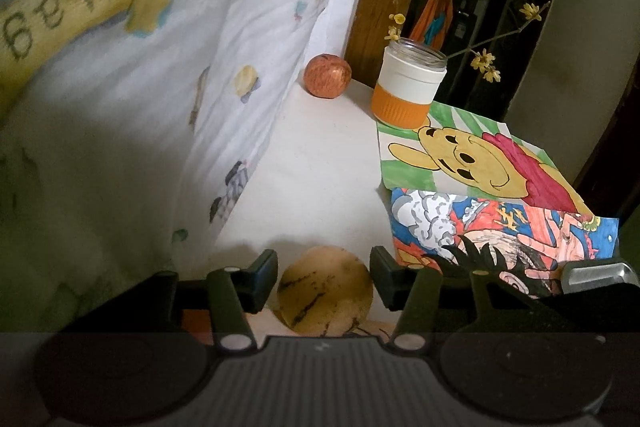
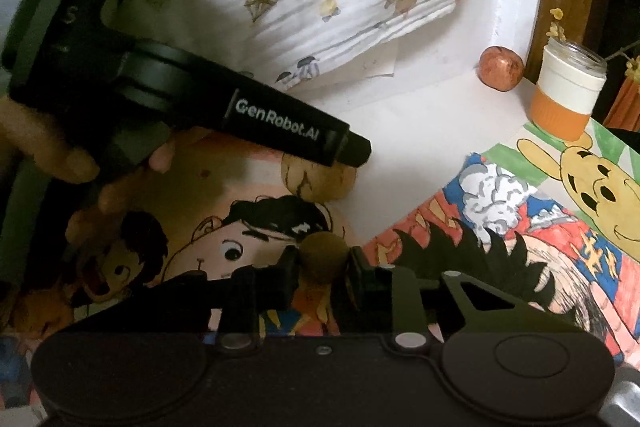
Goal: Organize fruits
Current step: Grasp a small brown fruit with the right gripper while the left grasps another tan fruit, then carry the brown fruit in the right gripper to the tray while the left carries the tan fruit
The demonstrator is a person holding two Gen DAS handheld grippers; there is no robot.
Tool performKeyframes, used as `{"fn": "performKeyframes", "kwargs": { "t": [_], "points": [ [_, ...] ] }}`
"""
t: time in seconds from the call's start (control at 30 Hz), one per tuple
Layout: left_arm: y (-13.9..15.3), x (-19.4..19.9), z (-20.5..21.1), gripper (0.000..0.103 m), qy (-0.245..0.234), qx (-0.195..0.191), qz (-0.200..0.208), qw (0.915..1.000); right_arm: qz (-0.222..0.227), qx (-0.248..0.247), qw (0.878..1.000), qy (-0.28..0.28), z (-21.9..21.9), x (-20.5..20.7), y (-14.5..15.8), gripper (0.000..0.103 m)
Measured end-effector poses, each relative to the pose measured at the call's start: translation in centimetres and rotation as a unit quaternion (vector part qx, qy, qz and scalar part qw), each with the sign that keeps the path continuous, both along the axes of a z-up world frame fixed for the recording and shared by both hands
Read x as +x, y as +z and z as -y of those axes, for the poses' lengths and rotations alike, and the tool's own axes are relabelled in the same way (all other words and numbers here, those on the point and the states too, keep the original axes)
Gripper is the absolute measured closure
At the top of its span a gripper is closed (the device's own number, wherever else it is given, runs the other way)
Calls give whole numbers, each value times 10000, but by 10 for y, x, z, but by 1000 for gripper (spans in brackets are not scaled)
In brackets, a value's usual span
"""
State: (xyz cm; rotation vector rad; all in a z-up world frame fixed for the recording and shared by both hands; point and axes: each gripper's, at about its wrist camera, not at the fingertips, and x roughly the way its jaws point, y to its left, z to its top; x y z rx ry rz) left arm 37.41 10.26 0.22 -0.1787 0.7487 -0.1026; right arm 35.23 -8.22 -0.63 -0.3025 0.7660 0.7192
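Through my left wrist camera, my left gripper (image 1: 324, 277) is sitting with its fingers spread wide on either side of a pale, dark-streaked yellow fruit (image 1: 325, 291); the pads are standing just clear of its skin, so I am gripping nothing here. Taking the orange-and-white jar (image 1: 408, 85) as my marker, this fruit is lying well in front of it on the white tabletop (image 1: 320, 163). A red apple (image 1: 327, 76) is resting just left of the jar, against the printed cloth (image 1: 256, 39). The bear drawing (image 1: 472, 163) is lying right in front of the jar, tucked under its base, and another coloured drawing (image 1: 500, 231) is overlapping it nearer to me.

Through my right wrist camera, my right gripper (image 2: 323, 265) is clenching a small brownish round fruit (image 2: 323, 255) between its pads; I am guessing a kiwi, though the dim light is blurring it. It is hovering far in front and left of the jar (image 2: 566, 95), above a cartoon-face drawing (image 2: 240, 247). The left gripper (image 2: 352, 151) is reaching in over the yellow fruit (image 2: 318, 181), and the apple (image 2: 502, 68) is sitting just left of the jar.
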Motion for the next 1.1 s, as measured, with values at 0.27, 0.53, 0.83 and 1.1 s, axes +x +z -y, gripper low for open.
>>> {"fn": "performKeyframes", "kwargs": {
  "t": [0.27, 0.53, 0.83, 1.1],
  "points": [
    [-4, -1, 12, 46, -39, 402, -55, 9992, -108, -111, 9999, 5, 24, -15, 3, 74],
    [-5, -3, 28, 47, -119, 978, -77, 9951, -153, -27, 9998, -97, 35, -18, 4, 74],
    [-5, -10, 41, 48, -70, 1320, 2, 9912, -183, 124, 9996, -184, 49, -24, 8, 74],
    [-4, -25, 50, 48, -170, 998, -9, 9949, -129, 251, 9990, -348, 70, -35, 19, 74]
  ]
}}
